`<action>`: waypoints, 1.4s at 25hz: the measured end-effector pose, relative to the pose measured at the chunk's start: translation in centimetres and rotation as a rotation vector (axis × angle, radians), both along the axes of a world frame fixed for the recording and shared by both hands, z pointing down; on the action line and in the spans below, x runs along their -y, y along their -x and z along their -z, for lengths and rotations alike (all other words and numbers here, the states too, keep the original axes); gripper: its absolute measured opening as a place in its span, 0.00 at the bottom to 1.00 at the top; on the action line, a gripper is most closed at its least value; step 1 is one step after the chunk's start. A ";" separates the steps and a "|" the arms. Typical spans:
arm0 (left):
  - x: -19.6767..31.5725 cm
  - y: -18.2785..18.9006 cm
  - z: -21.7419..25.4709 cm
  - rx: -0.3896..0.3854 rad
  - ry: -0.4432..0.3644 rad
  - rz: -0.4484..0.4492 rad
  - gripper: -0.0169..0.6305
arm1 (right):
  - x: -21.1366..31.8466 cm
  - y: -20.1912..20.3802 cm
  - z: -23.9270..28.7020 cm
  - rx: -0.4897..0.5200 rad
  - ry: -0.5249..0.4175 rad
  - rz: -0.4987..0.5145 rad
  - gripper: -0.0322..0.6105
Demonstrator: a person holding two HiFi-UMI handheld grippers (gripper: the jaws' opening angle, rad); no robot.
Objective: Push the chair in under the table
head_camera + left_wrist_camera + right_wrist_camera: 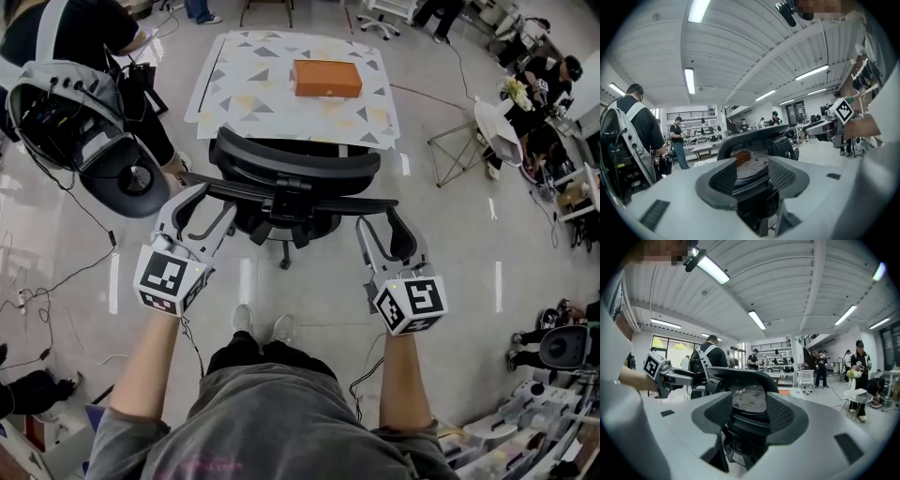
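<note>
A black mesh office chair [291, 178] stands with its seat partly under the white table with the triangle pattern [244, 66], its backrest toward me. My left gripper [208, 199] reaches to the left end of the chair's rear crossbar, my right gripper [380, 220] to the right end. In the left gripper view the jaws of the left gripper [752, 171] stand apart with the chair's back frame [750, 140] between and beyond them. The right gripper [749, 411] is likewise open around the chair's back frame [740, 378]. I cannot see any pad pressing on the chair.
An orange box [326, 78] lies on the table. A person with a backpack rig [66, 103] stands close at the left. Cables [56, 281] run over the floor at the left. A small white folding table [497, 131] and more people are at the right.
</note>
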State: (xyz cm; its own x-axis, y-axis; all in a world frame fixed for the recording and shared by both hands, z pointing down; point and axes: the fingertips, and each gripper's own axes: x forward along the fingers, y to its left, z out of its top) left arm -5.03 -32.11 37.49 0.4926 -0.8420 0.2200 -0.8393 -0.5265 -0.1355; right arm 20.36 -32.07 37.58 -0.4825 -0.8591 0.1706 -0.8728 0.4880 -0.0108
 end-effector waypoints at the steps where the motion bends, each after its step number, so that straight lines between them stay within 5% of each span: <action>1: -0.2 0.1 0.1 -0.003 -0.002 -0.006 0.35 | -0.3 0.3 0.2 0.000 -0.002 -0.003 0.41; 22: -2.5 3.7 2.3 -0.093 -0.025 -0.132 0.25 | -4.6 5.5 2.5 0.040 -0.018 -0.099 0.40; 35: -3.2 4.1 3.6 -0.134 -0.057 -0.176 0.08 | -6.3 7.6 3.2 0.037 -0.039 -0.092 0.23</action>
